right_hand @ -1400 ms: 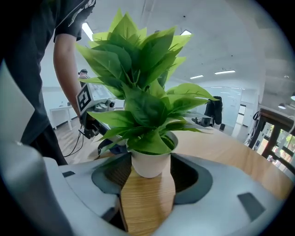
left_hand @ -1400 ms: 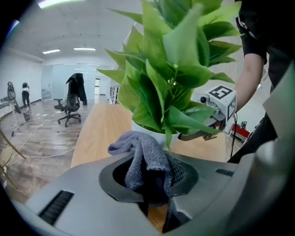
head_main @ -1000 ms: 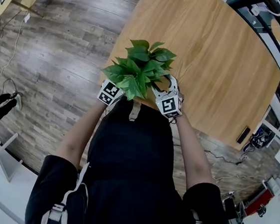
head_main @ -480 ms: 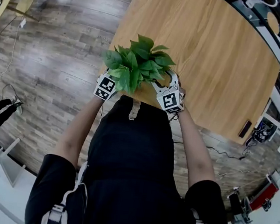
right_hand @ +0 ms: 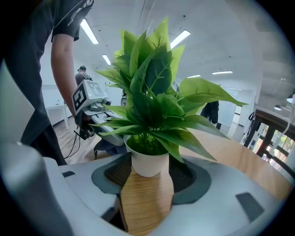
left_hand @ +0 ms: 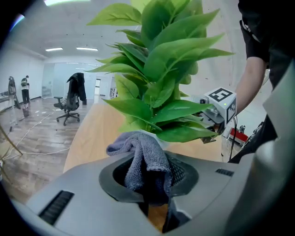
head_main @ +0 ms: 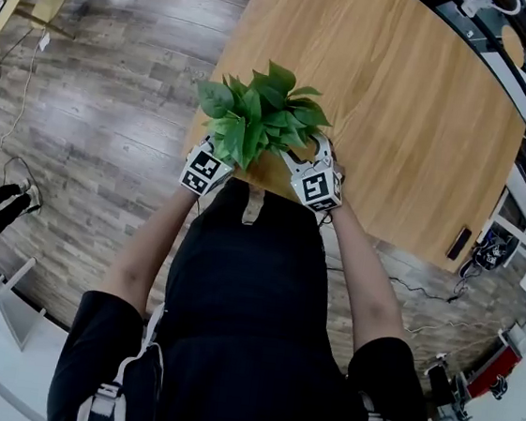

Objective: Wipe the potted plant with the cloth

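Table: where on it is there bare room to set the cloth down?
The table is bare beyond the potted plant and to its right, out to the far edges. The near corner is crowded: the left tool with the cloth and the right tool gripping the pot flank the plant.

Rounded light-wood desk (head_main: 416,109) stood on a grey-brown plank floor (head_main: 113,122), small black rectangular object (head_main: 459,244) lay near its edge, black office chair (left_hand: 70,103) stood well apart.
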{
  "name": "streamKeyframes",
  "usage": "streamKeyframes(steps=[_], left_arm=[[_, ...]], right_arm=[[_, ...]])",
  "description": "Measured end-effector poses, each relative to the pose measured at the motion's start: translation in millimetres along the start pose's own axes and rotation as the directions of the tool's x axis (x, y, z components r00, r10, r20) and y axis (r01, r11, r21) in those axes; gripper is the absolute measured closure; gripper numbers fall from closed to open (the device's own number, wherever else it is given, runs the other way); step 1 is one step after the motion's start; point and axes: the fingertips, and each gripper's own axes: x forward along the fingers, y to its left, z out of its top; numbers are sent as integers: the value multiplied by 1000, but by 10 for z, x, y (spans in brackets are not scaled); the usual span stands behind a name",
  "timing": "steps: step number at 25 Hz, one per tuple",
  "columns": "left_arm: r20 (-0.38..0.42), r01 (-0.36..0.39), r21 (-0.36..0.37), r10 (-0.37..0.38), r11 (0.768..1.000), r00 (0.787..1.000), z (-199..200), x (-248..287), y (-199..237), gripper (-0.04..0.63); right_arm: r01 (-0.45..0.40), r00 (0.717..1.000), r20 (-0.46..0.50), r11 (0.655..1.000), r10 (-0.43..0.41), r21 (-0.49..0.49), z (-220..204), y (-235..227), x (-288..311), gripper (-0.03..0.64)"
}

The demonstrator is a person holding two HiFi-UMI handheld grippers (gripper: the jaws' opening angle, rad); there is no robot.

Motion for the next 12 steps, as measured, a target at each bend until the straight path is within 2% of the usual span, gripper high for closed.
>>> streamKeyframes(steps=[5, 12], left_arm=[[-10, 53, 18, -53, 998, 999, -86, -29, -206, 471], [8, 11, -3, -11, 1000, 1000, -57, -50, -57, 471]], right_arm=[[5, 1000, -8, 1000, -5, -11, -11, -6, 12, 367], [-4, 1000, -15, 1000, 4, -19, -30, 216, -64, 367]])
